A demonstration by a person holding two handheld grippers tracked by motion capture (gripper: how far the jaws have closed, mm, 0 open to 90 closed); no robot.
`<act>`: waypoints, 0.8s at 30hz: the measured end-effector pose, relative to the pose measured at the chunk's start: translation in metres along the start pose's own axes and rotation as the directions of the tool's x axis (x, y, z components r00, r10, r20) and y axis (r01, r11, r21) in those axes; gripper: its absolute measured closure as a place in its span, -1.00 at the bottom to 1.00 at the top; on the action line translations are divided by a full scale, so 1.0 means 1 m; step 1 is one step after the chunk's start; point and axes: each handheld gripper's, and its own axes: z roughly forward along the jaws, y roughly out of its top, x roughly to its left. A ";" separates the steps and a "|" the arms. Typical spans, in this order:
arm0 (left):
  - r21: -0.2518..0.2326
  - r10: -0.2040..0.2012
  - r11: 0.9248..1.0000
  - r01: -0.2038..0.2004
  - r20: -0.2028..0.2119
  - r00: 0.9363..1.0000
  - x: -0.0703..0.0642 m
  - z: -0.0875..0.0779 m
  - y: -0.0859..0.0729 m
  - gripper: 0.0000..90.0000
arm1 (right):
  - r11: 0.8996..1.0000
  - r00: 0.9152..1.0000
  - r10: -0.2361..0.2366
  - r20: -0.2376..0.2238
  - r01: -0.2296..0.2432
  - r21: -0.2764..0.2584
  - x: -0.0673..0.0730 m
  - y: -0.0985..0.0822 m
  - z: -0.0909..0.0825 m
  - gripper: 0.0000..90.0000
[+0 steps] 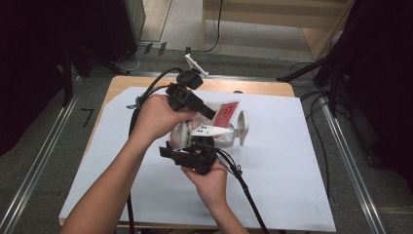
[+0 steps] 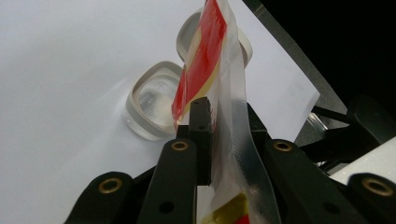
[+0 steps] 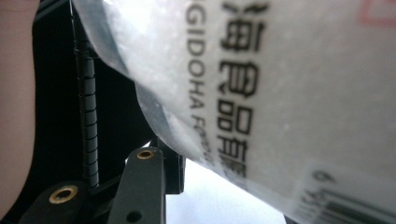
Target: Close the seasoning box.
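Left tool (image 2: 219, 140) pinching crinkly clear red-printed bag (image 2: 219, 70), round glassy container (image 2: 152, 100) beyond

Clear bag (image 2: 224, 93) with red label, white grains inside, held upright (above paper)

Wooden table (image 1: 265, 88) — white sheet (image 1: 287, 185) spread over it; clear lidded container (image 2: 149, 100) on sheet.

A recording lab: black curtains (image 1: 29, 58), floor rails (image 1: 41, 161), paper-covered table (image 1: 292, 195).
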 end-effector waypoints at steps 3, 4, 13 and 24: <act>0.003 -0.001 1.000 0.001 0.000 1.000 0.000 0.000 0.001 0.80 | 1.000 1.000 0.001 0.001 -0.001 -0.003 0.000 0.000 0.000 0.40; 0.003 -0.003 1.000 0.003 0.001 1.000 0.000 0.000 0.001 0.79 | 1.000 1.000 0.003 0.001 -0.002 -0.003 0.000 0.000 0.000 0.40; 0.013 0.021 1.000 -0.021 -0.013 1.000 -0.001 0.000 0.003 0.81 | 1.000 1.000 0.021 0.005 -0.021 -0.021 0.000 0.001 0.001 0.40; 0.024 0.027 0.999 -0.026 -0.029 0.999 0.000 0.000 0.005 0.83 | 1.000 1.000 0.008 0.010 -0.008 -0.024 0.003 0.000 0.002 0.41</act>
